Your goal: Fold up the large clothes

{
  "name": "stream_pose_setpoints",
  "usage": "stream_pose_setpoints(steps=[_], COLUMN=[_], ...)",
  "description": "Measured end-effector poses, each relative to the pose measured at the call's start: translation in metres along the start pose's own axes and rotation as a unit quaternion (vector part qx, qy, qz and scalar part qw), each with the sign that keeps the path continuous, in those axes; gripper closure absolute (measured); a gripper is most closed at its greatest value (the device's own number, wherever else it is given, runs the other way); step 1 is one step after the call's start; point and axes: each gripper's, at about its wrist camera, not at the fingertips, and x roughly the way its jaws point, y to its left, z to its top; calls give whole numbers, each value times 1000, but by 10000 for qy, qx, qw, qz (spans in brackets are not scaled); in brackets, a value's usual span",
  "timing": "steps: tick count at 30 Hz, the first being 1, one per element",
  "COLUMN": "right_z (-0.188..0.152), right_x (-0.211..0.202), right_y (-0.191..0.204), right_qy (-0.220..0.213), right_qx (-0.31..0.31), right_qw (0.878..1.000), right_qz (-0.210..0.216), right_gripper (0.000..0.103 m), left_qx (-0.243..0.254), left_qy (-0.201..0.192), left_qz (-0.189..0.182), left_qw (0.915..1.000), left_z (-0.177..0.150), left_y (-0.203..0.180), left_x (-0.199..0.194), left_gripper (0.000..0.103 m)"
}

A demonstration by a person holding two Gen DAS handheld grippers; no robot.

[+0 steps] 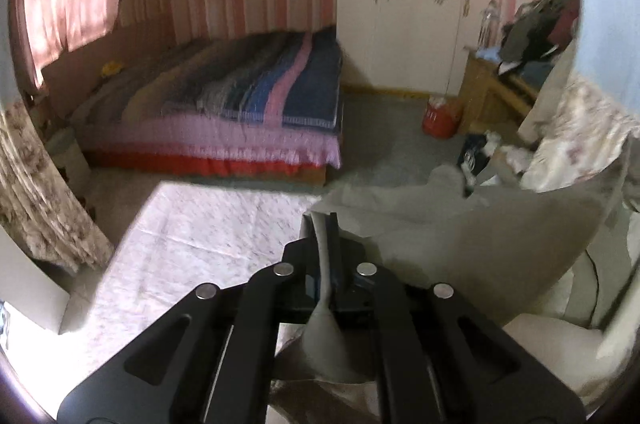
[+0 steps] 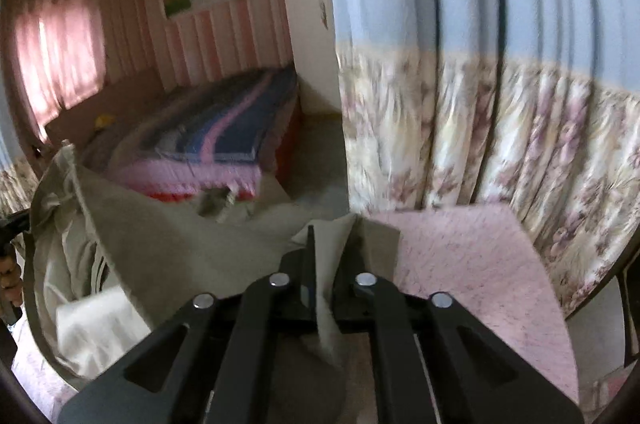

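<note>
A large beige-grey garment [image 1: 460, 224] hangs stretched between both grippers above a pink-white flowered sheet [image 1: 208, 224]. In the left wrist view, my left gripper [image 1: 322, 224] is shut on a thin fold of its edge, which runs back between the fingers. The rest of the cloth billows off to the right. In the right wrist view, my right gripper [image 2: 332, 236] is shut on another corner of the garment [image 2: 180, 236], and the cloth sags away to the left over the sheet [image 2: 472, 264].
A bed with a striped blanket [image 1: 248, 92] stands across the floor, with a white wardrobe [image 1: 408, 4] and a red bin [image 1: 440, 116] behind it. A floral curtain [image 2: 480, 144] hangs close on the right. A person's hand [image 2: 10, 276] shows at the left edge.
</note>
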Motion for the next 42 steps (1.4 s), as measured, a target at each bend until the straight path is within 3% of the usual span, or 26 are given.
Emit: stream_pose_setpoints(steps=[1, 2, 3, 4, 5, 6, 10, 12, 17, 22, 28, 33, 34, 35, 38, 40, 42], right_z=[-1, -3, -4, -6, -8, -9, -17, -31, -102, -155, -170, -173, -174, -174, -176, -176, -176], right_x=[17, 23, 27, 26, 21, 16, -20, -34, -63, -62, -39, -27, -26, -24, -24, -25, -27], right_y=[-2, -4, -5, -7, -9, -11, -28, -35, -64, -55, -29, -28, -28, -28, -25, -23, -19], right_qy=[204, 284, 316, 225, 94, -15, -439, -454, -118, 386, 638, 770, 783, 815, 849, 816, 750], right_qx=[12, 20, 30, 55, 88, 125, 365, 379, 511, 259, -137, -76, -87, -118, -197, -211, -259], right_qw=[9998, 9996, 9995, 9997, 9999, 9998, 9979, 9979, 9986, 9986, 9979, 9970, 9969, 9966, 9962, 9964, 9968], right_qz=[-21, -32, -61, -75, 11, 125, 315, 273, 53, 232, -50, -91, -19, -20, -35, 32, 2], right_gripper=[87, 76, 60, 51, 41, 39, 35, 33, 33, 33, 33, 34, 37, 46, 84, 92, 98], left_qx=[17, 15, -2, -10, -23, -39, -141, -87, -112, -156, -15, 95, 62, 42, 92, 152, 165], left_qy=[193, 319, 427, 453, 385, 306, -13, -192, -357, 263, 700, 978, 1004, 1000, 1004, 960, 929], left_qz=[3, 7, -31, -62, -129, -191, -322, -292, 66, -70, -171, -129, -172, -194, -235, -362, -609], left_qw=[9998, 9995, 9991, 9990, 9992, 9993, 9994, 9994, 9993, 9995, 9974, 9951, 9948, 9948, 9946, 9946, 9937], left_z=[-2, -3, -5, -7, -8, -10, -12, -23, -77, -148, -173, -176, -172, -170, -161, -158, -156], left_y=[0, -1, -1, -1, 0, 3, 20, 32, 66, 77, 53, 41, 41, 40, 38, 32, 25], left_x=[15, 28, 38, 41, 39, 34, 0, -25, -70, -70, -44, -17, -13, -11, -1, 4, 7], left_gripper=[95, 92, 78, 66, 41, 25, 10, 4, 3, 4, 6, 5, 5, 5, 5, 15, 40])
